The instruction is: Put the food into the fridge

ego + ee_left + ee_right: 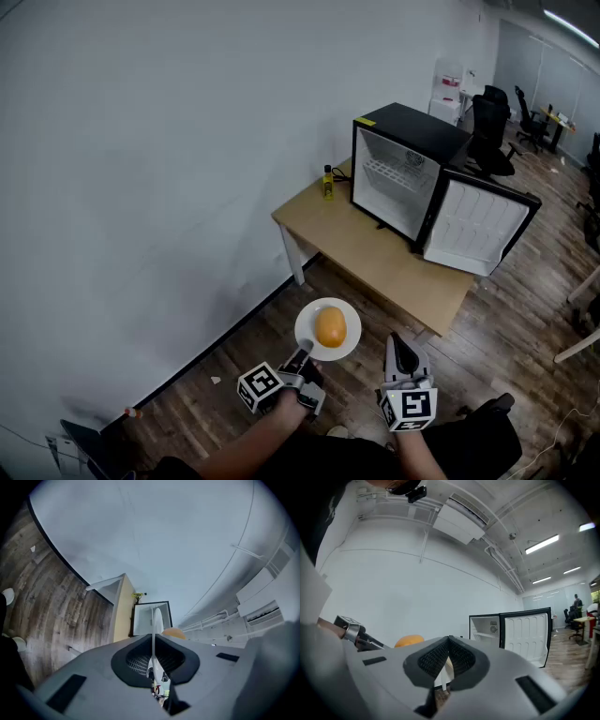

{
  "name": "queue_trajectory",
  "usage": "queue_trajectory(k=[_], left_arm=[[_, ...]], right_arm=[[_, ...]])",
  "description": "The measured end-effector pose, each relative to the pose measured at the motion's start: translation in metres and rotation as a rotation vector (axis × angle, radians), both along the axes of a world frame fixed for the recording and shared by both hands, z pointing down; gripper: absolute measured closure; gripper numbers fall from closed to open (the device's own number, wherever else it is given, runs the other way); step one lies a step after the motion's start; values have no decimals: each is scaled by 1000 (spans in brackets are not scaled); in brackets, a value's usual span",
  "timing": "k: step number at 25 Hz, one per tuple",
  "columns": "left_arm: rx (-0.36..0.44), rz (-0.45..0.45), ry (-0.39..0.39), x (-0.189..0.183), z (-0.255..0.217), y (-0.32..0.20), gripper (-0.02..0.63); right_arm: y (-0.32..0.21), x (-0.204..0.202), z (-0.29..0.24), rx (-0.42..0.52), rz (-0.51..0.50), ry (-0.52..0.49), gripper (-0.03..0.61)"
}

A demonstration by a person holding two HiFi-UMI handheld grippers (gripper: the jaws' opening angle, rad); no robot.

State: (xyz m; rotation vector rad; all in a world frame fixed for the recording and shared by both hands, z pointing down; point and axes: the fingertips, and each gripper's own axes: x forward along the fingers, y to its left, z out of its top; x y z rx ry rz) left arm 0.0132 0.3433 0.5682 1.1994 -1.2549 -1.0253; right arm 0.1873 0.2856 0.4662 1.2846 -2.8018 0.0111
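A white plate (328,330) carries a round orange piece of food (330,326) above the wooden floor, short of the table. My left gripper (302,360) is shut on the plate's near rim. In the left gripper view the plate (156,623) runs edge-on between the jaws, with the food (174,632) just beyond them. My right gripper (403,354) hangs beside the plate, shut and holding nothing. The small black fridge (405,169) stands on the table with its door (478,227) swung wide open and its white inside showing.
The fridge rests on a light wooden table (375,255) against the white wall. A small yellow bottle (327,183) stands left of the fridge. Black office chairs (492,131) stand behind it. Dark wood floor lies between me and the table.
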Motion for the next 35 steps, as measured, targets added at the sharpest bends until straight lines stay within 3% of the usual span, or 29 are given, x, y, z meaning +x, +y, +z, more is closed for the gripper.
queue_trajectory(k=[9, 20, 28, 35], left_arm=[[12, -18, 4, 15, 0, 13, 591], [-8, 1, 25, 18, 13, 19, 591], [-2, 40, 68, 6, 13, -7, 591], [-16, 57, 52, -23, 20, -51, 591]], right_arm=[[12, 17, 9, -9, -19, -30, 518], [15, 15, 27, -16, -4, 24, 518], [-12, 1, 31, -39, 26, 53, 518], [-56, -29, 34, -45, 31, 54, 518]])
